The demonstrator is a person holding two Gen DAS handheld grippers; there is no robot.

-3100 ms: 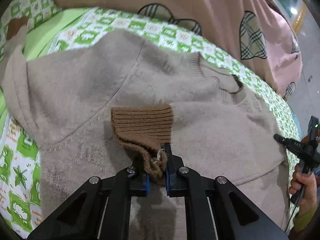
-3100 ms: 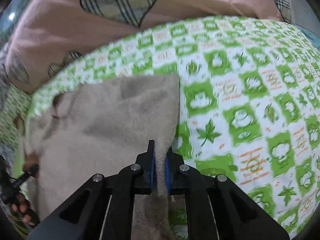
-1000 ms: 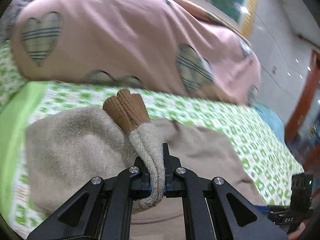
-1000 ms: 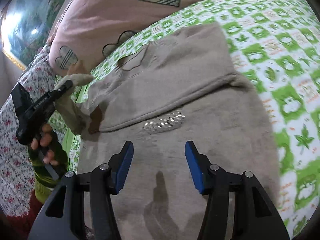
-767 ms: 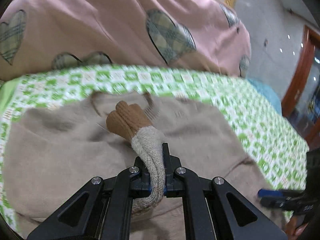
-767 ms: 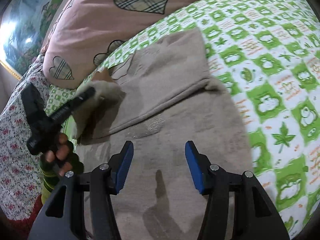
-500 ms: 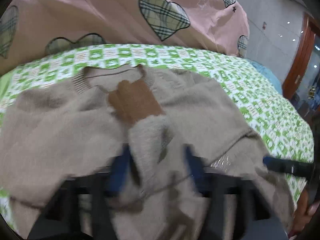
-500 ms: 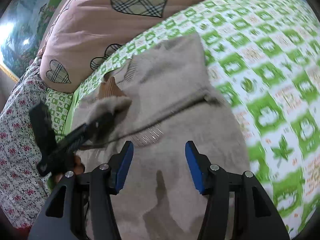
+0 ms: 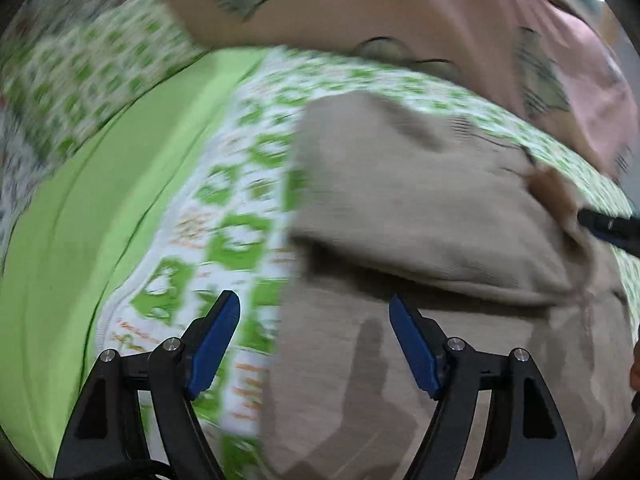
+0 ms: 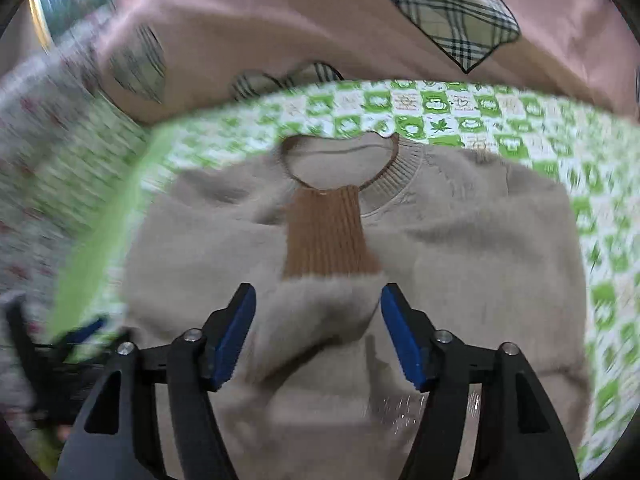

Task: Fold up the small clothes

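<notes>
Beige sweater (image 10: 460, 248): lying flat on the green-patterned bed sheet (image 10: 448, 104), neckline pointing away from the right gripper (image 10: 318, 332), body running lengthwise toward it. Brown cuff (image 10: 328, 232): lying just ahead of it, pointing at the collar. Right gripper: jaws standing apart, gripping nothing. Left gripper (image 9: 314, 344): jaws apart, hanging over the sweater's side edge. Pink quilt (image 10: 320, 20): lying beyond.

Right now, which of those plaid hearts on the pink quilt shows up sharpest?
The big plaid heart at upper right in the right wrist view: its check lines are crisp. The other hearts on the pink quilt are smeared by blur.
</notes>
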